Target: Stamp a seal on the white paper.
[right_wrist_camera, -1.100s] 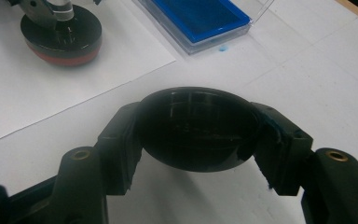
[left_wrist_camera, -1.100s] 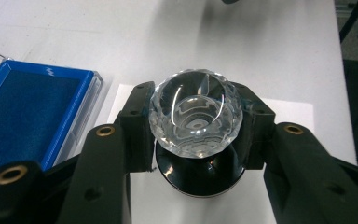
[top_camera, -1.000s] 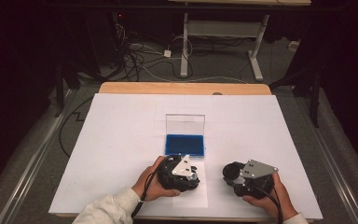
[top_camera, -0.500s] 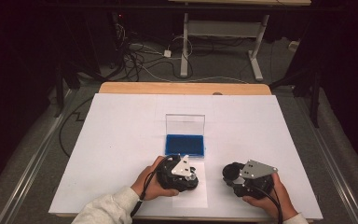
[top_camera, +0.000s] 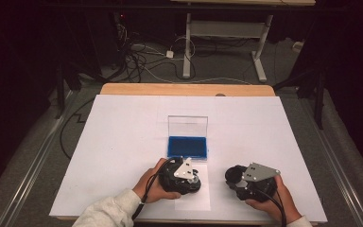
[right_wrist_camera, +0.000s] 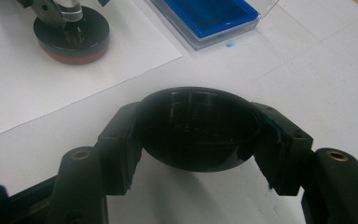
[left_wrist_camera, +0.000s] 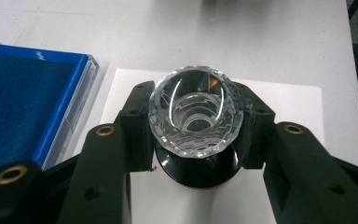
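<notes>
L tool (left_wrist_camera: 193, 135) pinching the stamp (left_wrist_camera: 196, 116) by its faceted clear knob, jaws tight on both sides. Stamp sits upright, black base w/ red edge down on the paper sheet (left_wrist_camera: 289, 107), which lies on the desk (top_camera: 123, 142) near the front edge. In the high view the L tool (top_camera: 182, 176) is parked on that sheet, hand wrapped round it.

R tool (right_wrist_camera: 198, 140) clamped on the black cap (right_wrist_camera: 198, 126), dome-shaped, hollow side facing the cam. Cap held just over bare desk, well right of the sheet, apart from the stamp. High view: R tool (top_camera: 250, 182) near the front right, low to the desk.

Ink pad (top_camera: 187, 146) open just behind the sheet, blue pad exposed, clear lid (top_camera: 187, 126) standing up at its far side. Small blue smudge on the desk beside the case in the R tool view (right_wrist_camera: 230, 44).

Status, my read:
- cap off: done
- pad open: done
- stamp face is on paper now, so prob mid-print. Can't tell if it's been inked, or if a mark is under it; base hides it.

Left, presumably: lift stamp, check print, cap back on, close pad lid. Recap needs the cap turned hollow side toward the stamp base and both tools brought together; they're well apart now.
</notes>
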Tool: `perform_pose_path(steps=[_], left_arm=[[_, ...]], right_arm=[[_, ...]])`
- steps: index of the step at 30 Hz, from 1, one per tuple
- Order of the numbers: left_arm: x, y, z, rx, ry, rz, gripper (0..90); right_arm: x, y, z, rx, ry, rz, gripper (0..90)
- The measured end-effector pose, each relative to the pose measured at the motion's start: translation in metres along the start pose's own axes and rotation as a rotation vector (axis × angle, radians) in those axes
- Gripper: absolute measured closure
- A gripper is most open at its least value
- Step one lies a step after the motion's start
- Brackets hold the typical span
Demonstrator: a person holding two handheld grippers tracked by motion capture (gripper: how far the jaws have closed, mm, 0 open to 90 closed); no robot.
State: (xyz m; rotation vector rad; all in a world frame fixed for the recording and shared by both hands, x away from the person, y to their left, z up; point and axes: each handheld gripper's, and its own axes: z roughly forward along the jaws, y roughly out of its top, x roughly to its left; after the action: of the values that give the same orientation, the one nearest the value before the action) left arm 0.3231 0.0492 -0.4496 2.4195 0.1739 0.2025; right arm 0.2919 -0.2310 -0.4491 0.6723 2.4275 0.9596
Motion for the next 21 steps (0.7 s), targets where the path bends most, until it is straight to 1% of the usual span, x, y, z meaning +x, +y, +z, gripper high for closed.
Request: perform_pose_path(steps=[9, 17, 21], left_arm=[[-0.0008, 0.0016, -0.0002, 0.013, 0.004, 0.004, 54.8], [0.0002, 0.0009, -0.0002, 0.010, -0.006, -0.008, 54.7], [0.0000, 0.0012, 0.0000, 0.013, -0.003, -0.006, 54.7]], right_arm=[[0.0002, 0.0001, 0.0001, 0.000, 0.003, 0.000, 38.5], [0.0008, 0.0000, 0.0007, 0.005, 0.008, 0.001, 38.5], [0.0012, 0.0002, 0.0006, 0.006, 0.009, 0.000, 38.5]])
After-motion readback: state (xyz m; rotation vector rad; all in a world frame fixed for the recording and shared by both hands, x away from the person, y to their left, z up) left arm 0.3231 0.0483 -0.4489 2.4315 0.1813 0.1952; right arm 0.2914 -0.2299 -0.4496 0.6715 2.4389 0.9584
